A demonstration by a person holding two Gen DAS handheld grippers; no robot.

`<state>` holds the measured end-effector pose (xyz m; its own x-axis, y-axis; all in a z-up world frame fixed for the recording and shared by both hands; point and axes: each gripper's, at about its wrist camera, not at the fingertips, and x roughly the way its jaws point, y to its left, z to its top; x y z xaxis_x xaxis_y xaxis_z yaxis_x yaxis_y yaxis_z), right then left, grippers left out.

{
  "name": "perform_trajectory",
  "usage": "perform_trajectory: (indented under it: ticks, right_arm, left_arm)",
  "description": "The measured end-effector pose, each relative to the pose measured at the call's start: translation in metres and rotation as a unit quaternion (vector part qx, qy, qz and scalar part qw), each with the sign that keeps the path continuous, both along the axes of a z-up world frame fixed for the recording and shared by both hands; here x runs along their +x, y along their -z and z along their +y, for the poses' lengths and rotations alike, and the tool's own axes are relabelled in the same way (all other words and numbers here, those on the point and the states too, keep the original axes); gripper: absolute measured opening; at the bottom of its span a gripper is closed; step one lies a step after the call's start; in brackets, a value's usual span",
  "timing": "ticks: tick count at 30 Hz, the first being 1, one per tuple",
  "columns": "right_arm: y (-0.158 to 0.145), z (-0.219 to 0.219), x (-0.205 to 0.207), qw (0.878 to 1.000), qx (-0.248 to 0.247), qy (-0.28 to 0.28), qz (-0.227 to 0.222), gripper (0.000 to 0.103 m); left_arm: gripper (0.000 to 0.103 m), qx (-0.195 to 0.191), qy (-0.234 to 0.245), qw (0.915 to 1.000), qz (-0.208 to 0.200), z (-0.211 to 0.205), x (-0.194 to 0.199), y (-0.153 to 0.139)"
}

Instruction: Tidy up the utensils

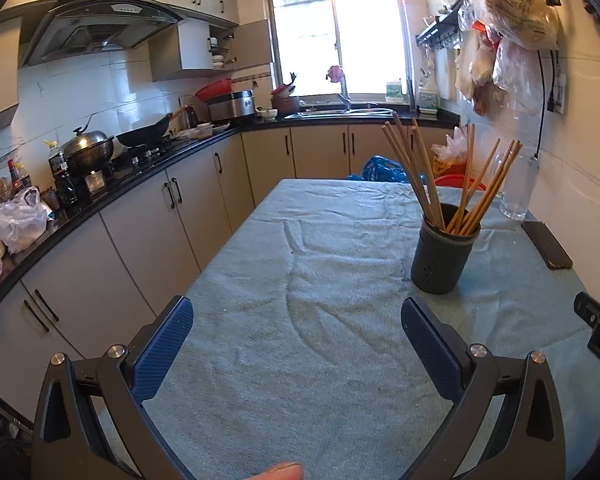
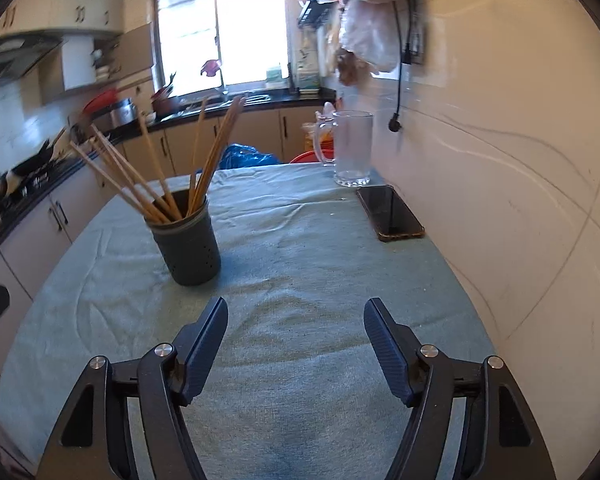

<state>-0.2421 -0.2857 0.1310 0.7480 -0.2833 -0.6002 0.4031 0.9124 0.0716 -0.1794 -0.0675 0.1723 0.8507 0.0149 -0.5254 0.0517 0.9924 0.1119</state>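
The sorting is looking finished or close to it: every chopstick I can see is standing in the dark holder, and nothing is lying loose on the table. Both the left hand-held gripper and the right hand-held gripper are hovering released and empty. The holder is sitting ahead and right of the left one, ahead and left of the right one, its wooden sticks fanning outward.

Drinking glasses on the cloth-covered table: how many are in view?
1: a clear handled glass mug at the table's far end by the wall, just beyond the phone.
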Motion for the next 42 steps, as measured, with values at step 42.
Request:
perform_trajectory:
  ticks: [42]
  right_arm:
    - [0.004,0.015,-0.003,1.000,-0.014,-0.008,-0.010,0.078]
  left_arm:
    - [0.103,-0.022,0.042,0.9960,0.076,-0.006,0.007,0.024]
